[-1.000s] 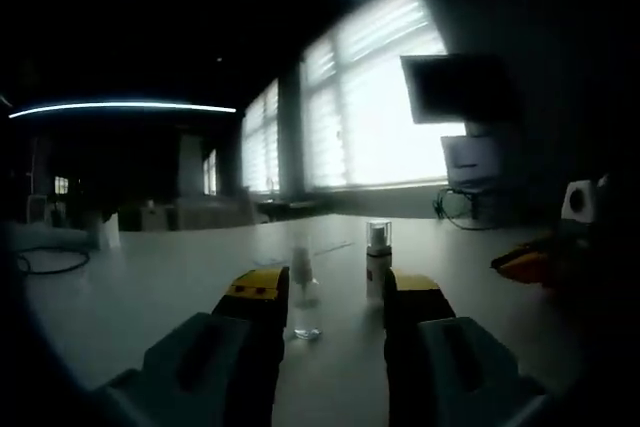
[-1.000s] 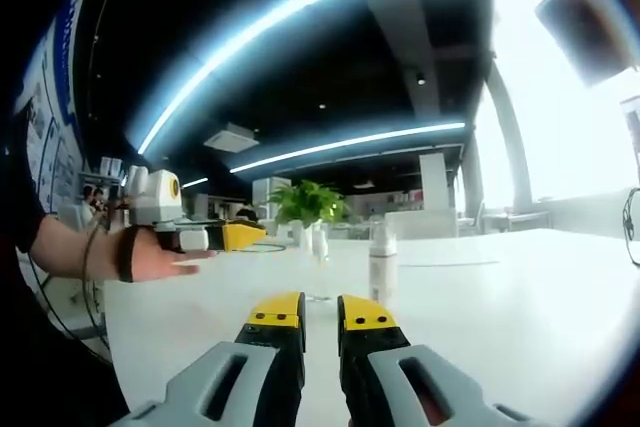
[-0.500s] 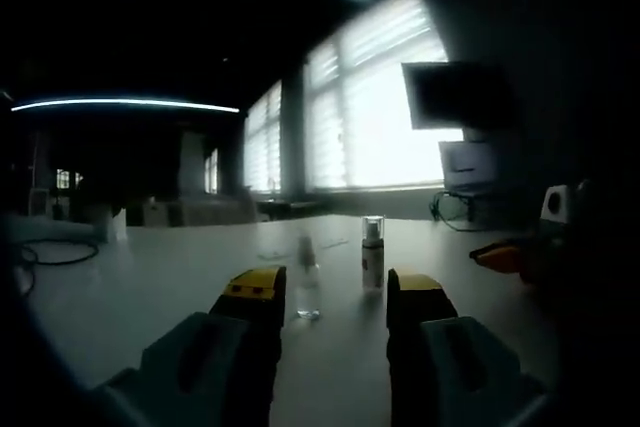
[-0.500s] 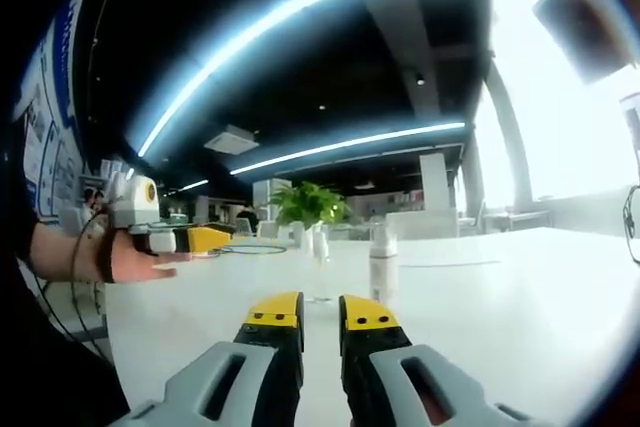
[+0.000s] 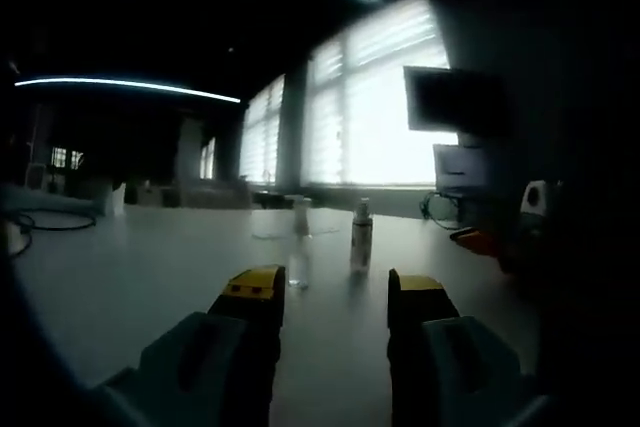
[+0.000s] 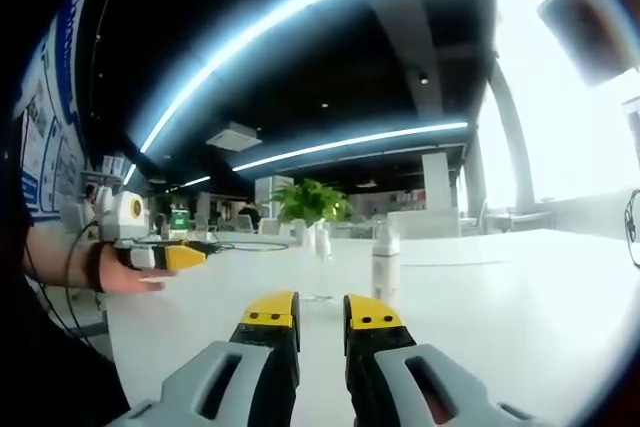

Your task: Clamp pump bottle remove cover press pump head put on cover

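White tabletop. Pump bottle upright at frame centre, cover on. Right gripper nearly closed, empty; left gripper parted, empty. Advise: centre left jaws on bottle body before clamping.

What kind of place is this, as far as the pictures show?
Probably a large open-plan office or lab. Long ceiling light strips run overhead, tall windows with blinds line one wall, a wide white table carries the pump bottle, and a potted plant stands further back.
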`<state>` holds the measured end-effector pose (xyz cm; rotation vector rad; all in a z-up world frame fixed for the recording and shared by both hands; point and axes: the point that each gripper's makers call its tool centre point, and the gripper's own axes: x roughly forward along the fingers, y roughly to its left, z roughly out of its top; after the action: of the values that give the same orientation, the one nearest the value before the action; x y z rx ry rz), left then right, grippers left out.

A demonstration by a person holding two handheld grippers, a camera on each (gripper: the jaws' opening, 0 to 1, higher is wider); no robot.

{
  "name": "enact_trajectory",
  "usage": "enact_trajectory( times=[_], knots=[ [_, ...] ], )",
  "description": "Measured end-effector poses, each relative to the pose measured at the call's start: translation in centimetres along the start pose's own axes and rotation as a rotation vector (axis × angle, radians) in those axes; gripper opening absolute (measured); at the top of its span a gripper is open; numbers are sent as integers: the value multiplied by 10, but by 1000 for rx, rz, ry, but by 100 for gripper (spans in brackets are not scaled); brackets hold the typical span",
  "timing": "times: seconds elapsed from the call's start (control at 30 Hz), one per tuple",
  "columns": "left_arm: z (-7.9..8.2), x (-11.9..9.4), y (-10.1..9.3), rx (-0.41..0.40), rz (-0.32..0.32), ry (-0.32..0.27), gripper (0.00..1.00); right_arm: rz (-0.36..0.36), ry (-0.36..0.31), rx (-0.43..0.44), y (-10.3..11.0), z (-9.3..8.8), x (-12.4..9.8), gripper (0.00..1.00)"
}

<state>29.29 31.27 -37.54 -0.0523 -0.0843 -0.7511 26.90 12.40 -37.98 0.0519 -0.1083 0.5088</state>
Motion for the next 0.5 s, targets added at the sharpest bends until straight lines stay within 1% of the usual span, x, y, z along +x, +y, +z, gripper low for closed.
enact_trajectory(
  times=[0.07, 0.13, 0.2, 0.37, 0.5],
  knots=[
    [-1, -3, -3, 0, -6, -7, 32, -1, 1, -1, 0, 0, 0, 12],
    [2, -6, -1, 15, -10, -23, 32, -1, 2, -2, 1, 0, 0, 12],
    [6, -6, -1, -11, -14, -45, 32, 0, 3, -4, 2, 0, 0, 12],
    [7, -8, 2, -23, 9, -58, 30, -1, 1, -2, 2, 0, 0, 13],
    [8, -8, 4, -14, 26, -67, 29, 3, 0, -3, 1, 0, 0, 14]
  ],
)
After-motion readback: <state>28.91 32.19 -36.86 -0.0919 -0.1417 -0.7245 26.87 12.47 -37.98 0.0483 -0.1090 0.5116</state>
